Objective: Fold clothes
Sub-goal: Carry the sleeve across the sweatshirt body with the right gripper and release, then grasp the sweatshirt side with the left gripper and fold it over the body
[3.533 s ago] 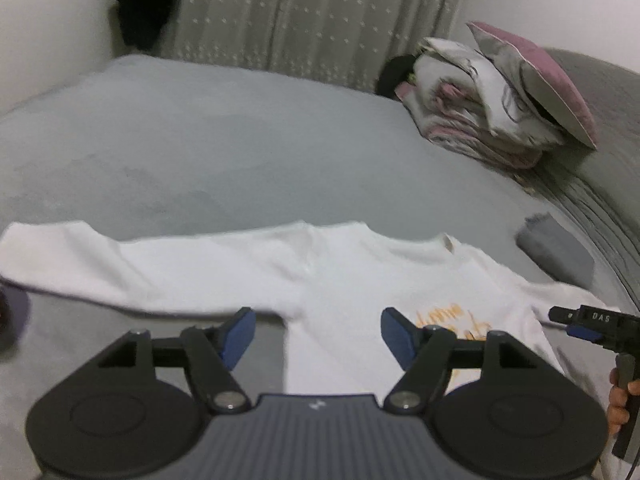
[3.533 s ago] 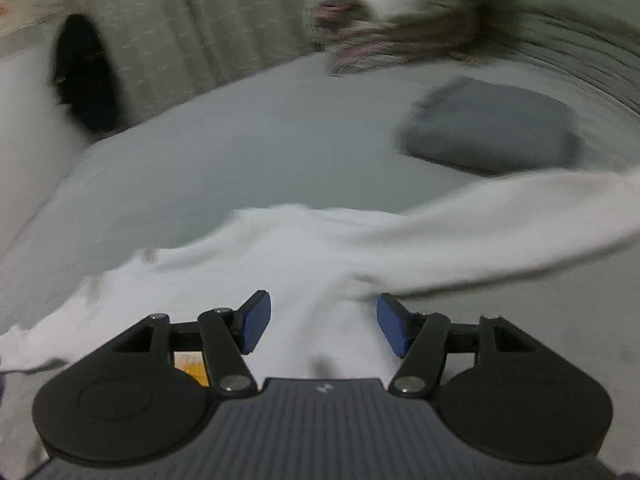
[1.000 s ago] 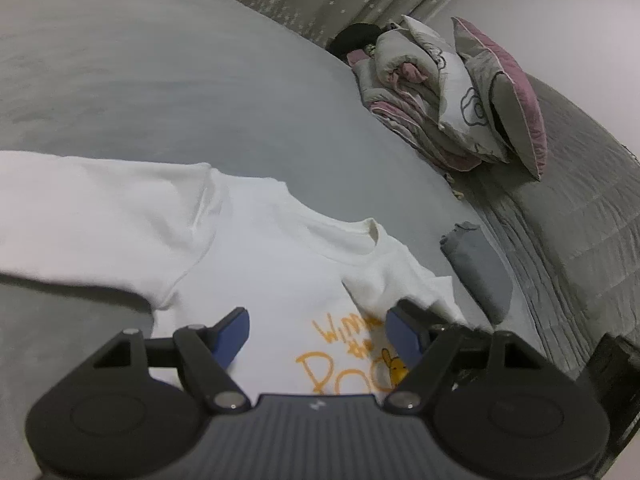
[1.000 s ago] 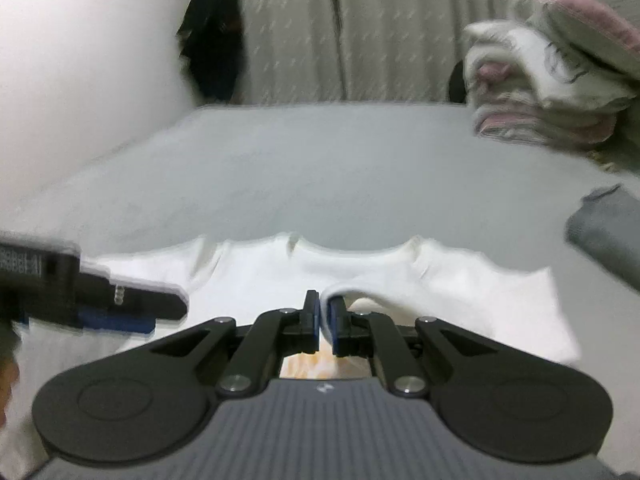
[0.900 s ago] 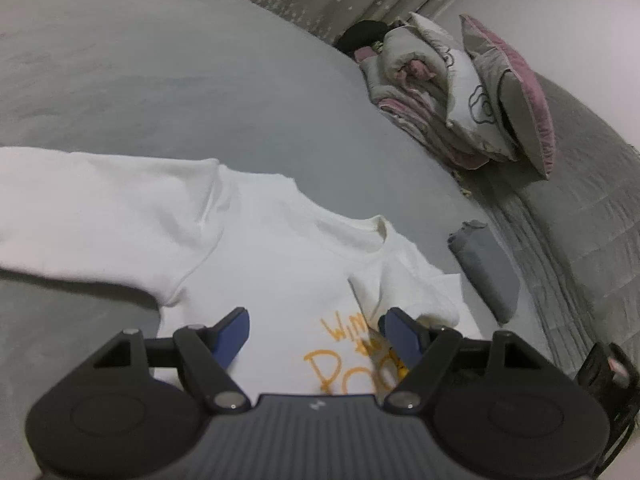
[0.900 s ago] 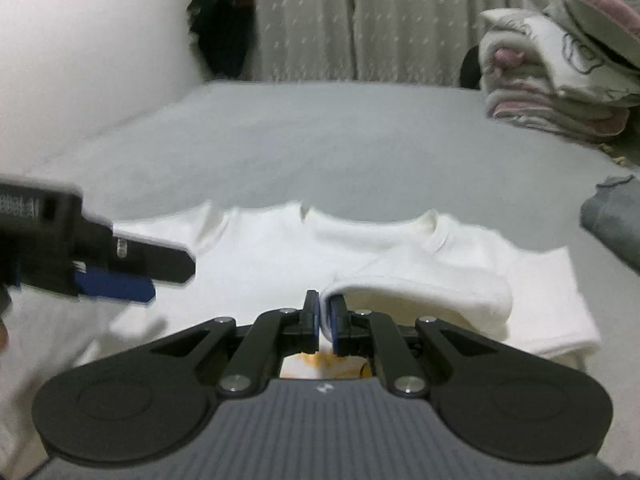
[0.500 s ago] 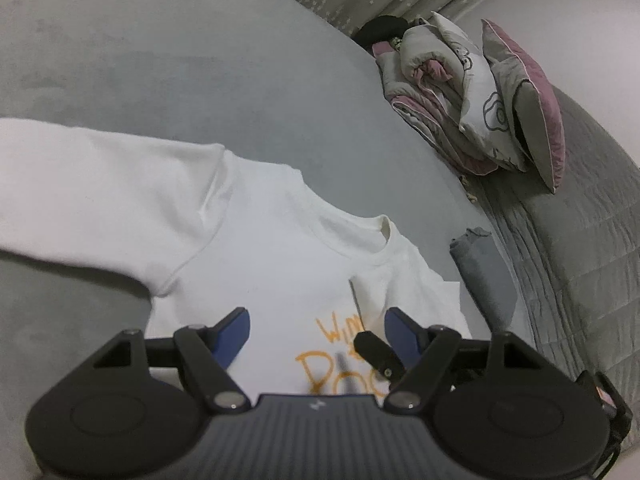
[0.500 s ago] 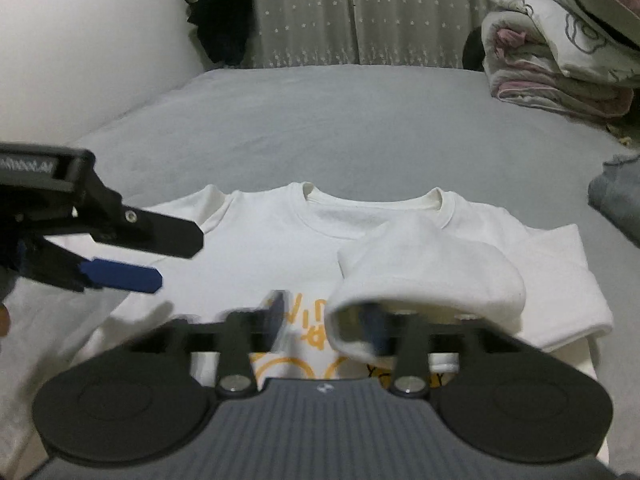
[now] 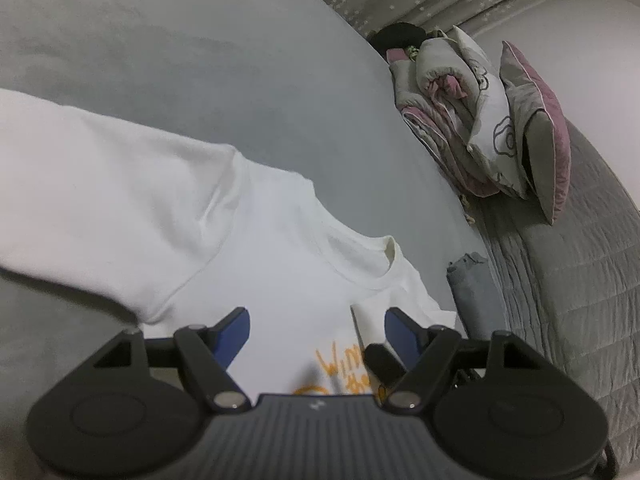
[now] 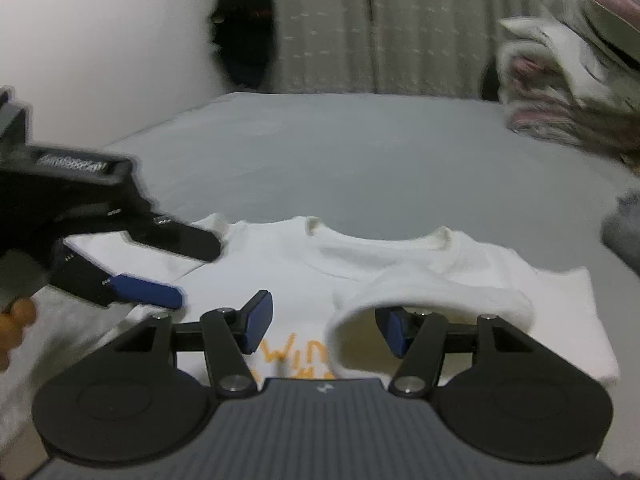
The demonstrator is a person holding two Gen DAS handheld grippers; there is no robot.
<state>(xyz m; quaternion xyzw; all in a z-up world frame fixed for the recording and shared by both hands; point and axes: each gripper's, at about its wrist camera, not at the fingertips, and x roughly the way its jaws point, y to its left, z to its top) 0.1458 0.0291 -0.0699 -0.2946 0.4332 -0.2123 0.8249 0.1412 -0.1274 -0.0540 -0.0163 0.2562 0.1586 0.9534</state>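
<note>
1. Both tongs stand wide with nothing between their blue pads: the left tongs [image 9: 317,330] hang above the chest of the white long-sleeved sweatshirt with orange lettering [image 9: 224,240], and the right tongs [image 10: 324,322] hover low over its front.
2. Seen from the right wrist, the left tongs [image 10: 176,272] reach in from the left edge, and a bit of the hand [image 10: 14,320] holding them shows beneath.
3. The sweatshirt lies face up on the grey bed [image 9: 200,60], neckline toward the far side.
4. Its right sleeve is folded in across the chest, the open cuff [image 10: 424,308] standing up as a ring just ahead of the right tongs' right pad.
5. Its left sleeve [image 9: 88,184] lies spread out flat toward the left.
6. A folded grey garment [image 9: 476,300] lies on the bed just beside the sweatshirt's right shoulder.
7. Farther off, a pile of folded quilts in grey, white and pink [image 9: 452,116] lies near the patterned curtain [image 10: 400,28], with a grey and pink pillow [image 9: 540,128] leaning against it.
8. Something dark [image 10: 244,24] hangs by the white wall; the blur hides what it is.
</note>
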